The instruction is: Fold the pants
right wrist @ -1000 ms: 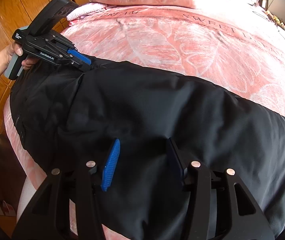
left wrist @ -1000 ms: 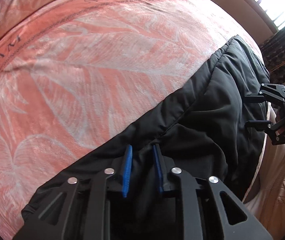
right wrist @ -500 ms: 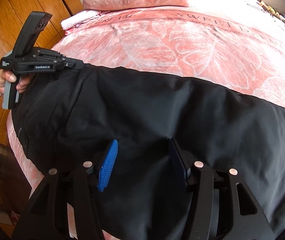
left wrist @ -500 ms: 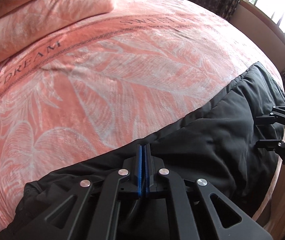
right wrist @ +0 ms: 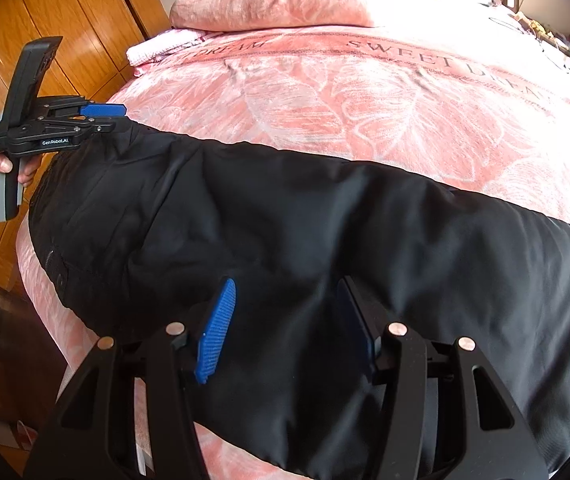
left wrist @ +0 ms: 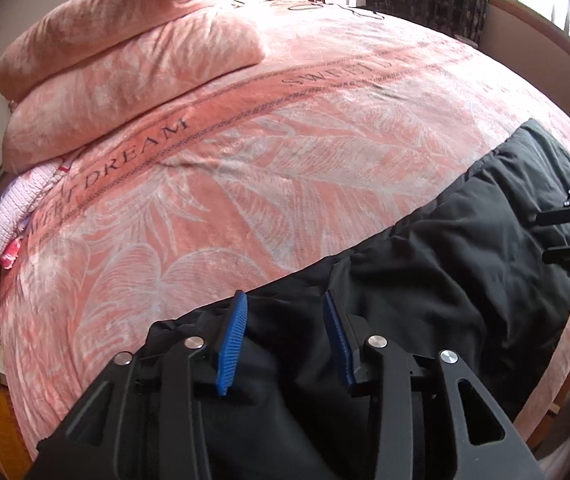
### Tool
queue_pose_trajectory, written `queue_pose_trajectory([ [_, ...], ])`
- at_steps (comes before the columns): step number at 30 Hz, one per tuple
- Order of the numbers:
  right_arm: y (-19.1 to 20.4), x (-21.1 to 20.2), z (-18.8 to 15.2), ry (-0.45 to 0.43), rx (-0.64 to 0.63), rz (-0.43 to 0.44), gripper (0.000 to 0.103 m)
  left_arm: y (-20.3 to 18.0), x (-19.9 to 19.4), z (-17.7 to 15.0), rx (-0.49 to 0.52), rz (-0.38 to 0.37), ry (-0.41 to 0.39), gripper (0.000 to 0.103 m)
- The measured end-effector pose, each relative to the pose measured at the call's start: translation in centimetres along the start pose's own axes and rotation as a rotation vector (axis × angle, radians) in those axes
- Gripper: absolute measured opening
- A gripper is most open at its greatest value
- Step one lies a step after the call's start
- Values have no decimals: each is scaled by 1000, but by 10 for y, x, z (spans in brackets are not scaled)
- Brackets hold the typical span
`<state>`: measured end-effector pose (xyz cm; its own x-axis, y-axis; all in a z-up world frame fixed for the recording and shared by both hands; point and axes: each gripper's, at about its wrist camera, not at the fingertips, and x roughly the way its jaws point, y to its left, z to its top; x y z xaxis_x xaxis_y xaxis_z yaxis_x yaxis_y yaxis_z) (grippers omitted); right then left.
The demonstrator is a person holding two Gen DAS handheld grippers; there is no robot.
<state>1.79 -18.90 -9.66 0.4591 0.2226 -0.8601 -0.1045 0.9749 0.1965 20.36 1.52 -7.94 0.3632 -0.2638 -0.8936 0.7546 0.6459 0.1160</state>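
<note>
**Both claws open over the pants, no fold made yet**

The left gripper [left wrist: 285,330] has its blue pads spread wide and holds nothing; black cloth lies under and between them at the pants' far edge. Seen from the right wrist camera, that same left gripper [right wrist: 103,118] sits at ten o'clock, over the waist corner, its two fingers apart. The right gripper [right wrist: 285,320] is likewise parted, empty, hovering over the middle of the cloth. From the left camera the right gripper [left wrist: 565,236] shows at three o'clock, partly cut off by the picture's edge.

The pants [right wrist: 325,248] lie stretched across the near side of the bed [left wrist: 245,184], waist toward nine o'clock in the right view, legs running off toward three o'clock. Pillows [left wrist: 125,52] are stacked at eleven o'clock.

This looks like the stage of laying flat and choosing a hold. The next move likely calls for each claw to close on an edge, then carry it over to meet the other side.

The leg ends run out of frame in the right view. Whether the pads touch the cloth cannot be told. The pants' near edge is hidden behind the gripper bodies.
</note>
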Motion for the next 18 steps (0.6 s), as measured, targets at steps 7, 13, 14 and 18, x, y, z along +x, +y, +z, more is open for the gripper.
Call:
queue_pose_trajectory([
  [7,3,10,-4,29,6,0,55,4,46,1,77,-11,109,46],
  [13,1,15,-3,34,2,2,55,17,56,-2,-68,-75,87,5],
  [14,0,15,-2,35,10,5,55,16,54,-4,-78,-65,77,4],
  [18,-5,2,-2,16,47,13,54,14,38,-5,-186,10,44,4],
])
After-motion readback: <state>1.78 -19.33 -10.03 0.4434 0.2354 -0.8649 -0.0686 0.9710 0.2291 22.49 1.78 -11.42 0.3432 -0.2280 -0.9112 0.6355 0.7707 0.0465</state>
